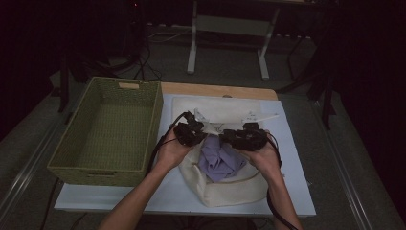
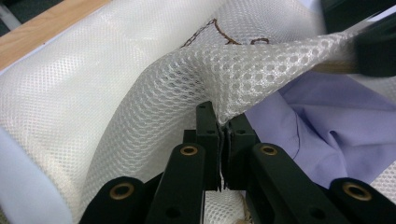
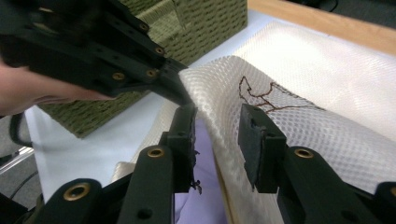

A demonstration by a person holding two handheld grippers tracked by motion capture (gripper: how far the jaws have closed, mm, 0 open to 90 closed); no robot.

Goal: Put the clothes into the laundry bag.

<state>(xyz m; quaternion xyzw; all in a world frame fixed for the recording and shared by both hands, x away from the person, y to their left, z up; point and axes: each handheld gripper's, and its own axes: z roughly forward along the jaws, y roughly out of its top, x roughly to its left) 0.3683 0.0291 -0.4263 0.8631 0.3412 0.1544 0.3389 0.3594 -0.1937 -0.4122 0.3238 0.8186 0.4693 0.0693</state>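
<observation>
**Mesh bag held open, lilac cloth partly in**

On the pale blue mat, the white mesh laundry bag (image 1: 225,184) lies at the table's centre, its mouth towards twelve o'clock, and both grippers are working its upper flap. The left gripper (image 2: 219,126) has its jaws pressed together on the flap's edge, pinching the netting and lifting it into a ridge. The right gripper (image 3: 217,123) sits at three o'clock of it, jaws spread with the mesh edge standing between them, not yet clamped as far as the gripper view shows.

Beneath the raised flap lies the crumpled lilac cloth garment (image 1: 220,160), right at the bag's opening, between the two hands in the high view. Part of it is tucked under the netting, part bulges out in the open, so I'd call this the middle of the job: garment loaded or being loaded, mouth not closed.

Left to do, by my reading: settle the cloth fully inside and shut the bag. The green woven rectangular basket (image 1: 143,103) waits at nine o'clock, nothing in it.
</observation>
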